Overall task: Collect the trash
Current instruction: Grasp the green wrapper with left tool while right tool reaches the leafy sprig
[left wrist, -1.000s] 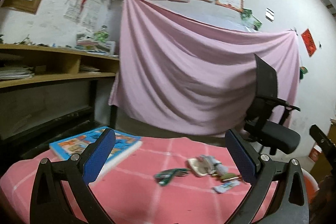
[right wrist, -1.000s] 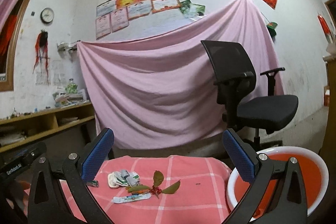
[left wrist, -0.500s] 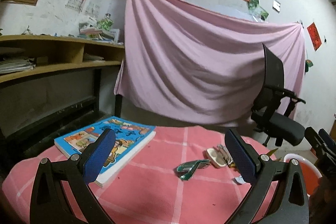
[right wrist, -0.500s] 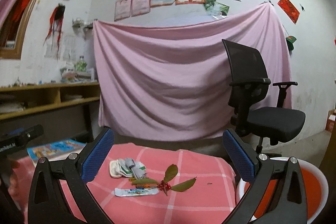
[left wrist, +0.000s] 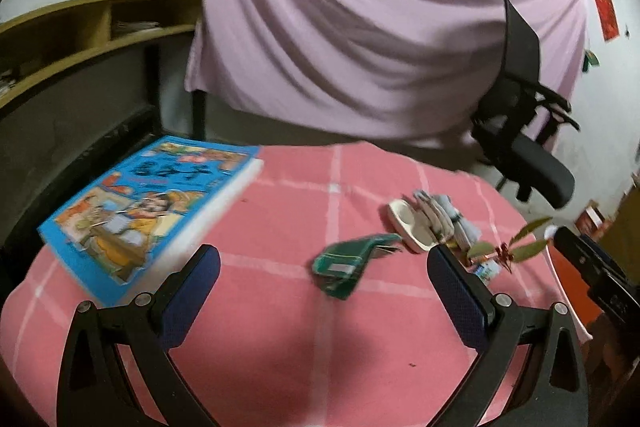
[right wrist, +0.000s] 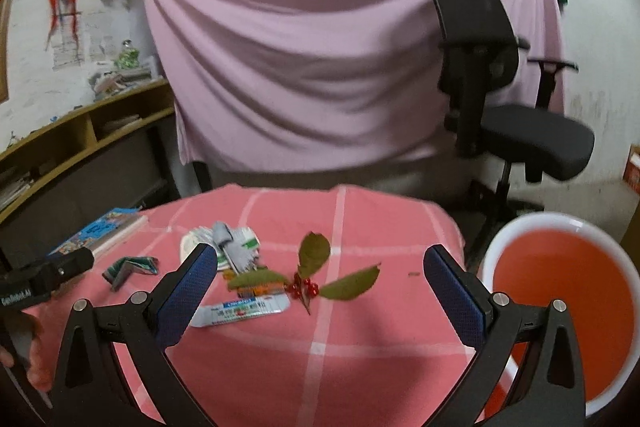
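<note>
Trash lies on a pink checked tablecloth (left wrist: 280,347). A folded green wrapper (left wrist: 346,265) lies just ahead of my open, empty left gripper (left wrist: 323,285). Beyond it are a white cup (left wrist: 408,223) and crumpled grey-white packets (left wrist: 444,217). My open, empty right gripper (right wrist: 320,285) hovers over a leafy twig with red berries (right wrist: 310,277) and a flat white wrapper (right wrist: 242,311). The packets (right wrist: 234,245) and the green wrapper (right wrist: 130,267) also show in the right wrist view. A red bin with a white rim (right wrist: 560,303) stands at the table's right.
A blue picture book (left wrist: 156,207) lies on the table's left. A black office chair (right wrist: 500,99) stands behind the table, before a hanging pink sheet (right wrist: 320,67). Wooden shelves (left wrist: 80,35) run along the left wall.
Both grippers have tilted down and come closer over the table. The trash now sits larger and lower in both views. Both grippers stay open.
</note>
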